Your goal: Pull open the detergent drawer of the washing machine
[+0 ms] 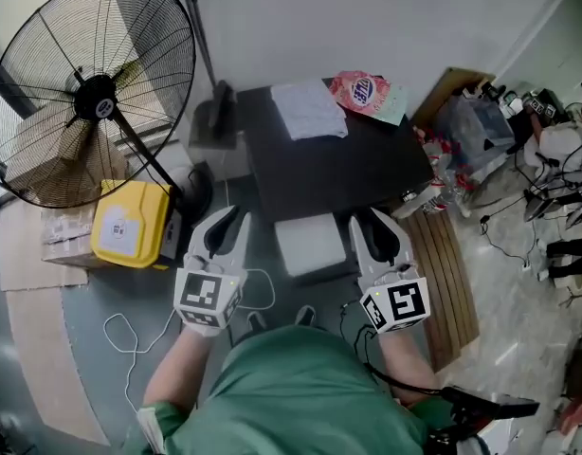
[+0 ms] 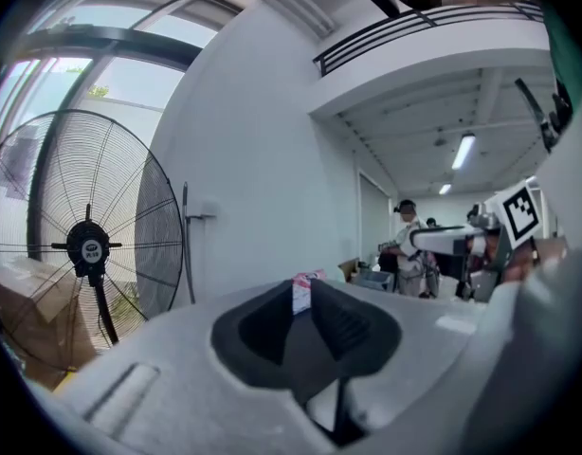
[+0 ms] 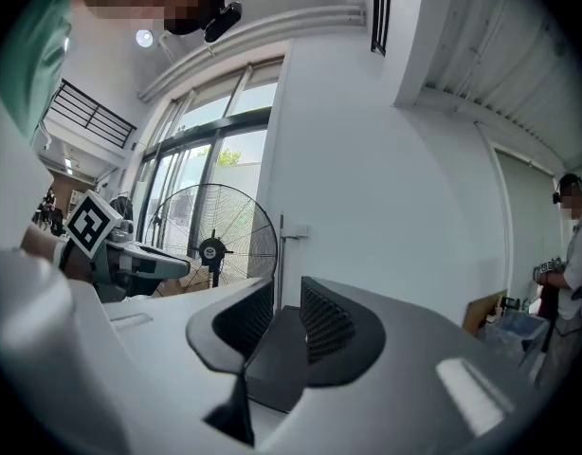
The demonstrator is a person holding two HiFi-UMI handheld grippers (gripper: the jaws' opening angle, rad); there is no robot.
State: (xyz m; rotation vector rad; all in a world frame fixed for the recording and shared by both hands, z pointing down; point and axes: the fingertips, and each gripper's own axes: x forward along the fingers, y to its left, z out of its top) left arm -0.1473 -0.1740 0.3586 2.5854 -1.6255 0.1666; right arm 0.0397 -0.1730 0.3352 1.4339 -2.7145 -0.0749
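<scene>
The washing machine (image 1: 329,164) shows as a dark flat top straight ahead of me. A white block (image 1: 311,243) juts from its near edge, and I cannot tell whether this is the drawer. My left gripper (image 1: 236,216) hovers to the left of that block, shut, with nothing in it. To the right of the block my right gripper (image 1: 368,220) is held level with its jaws a little apart and empty. Neither gripper touches the block. In the left gripper view the fingers (image 2: 263,325) nearly meet; in the right gripper view bare wall shows between the pads (image 3: 324,325).
A white cloth (image 1: 310,109) and a pink bag (image 1: 360,91) lie on the machine's top. A big floor fan (image 1: 92,93) and a yellow container (image 1: 130,224) stand at the left. A wooden pallet (image 1: 447,273) lies at the right, white cable (image 1: 130,339) on the floor.
</scene>
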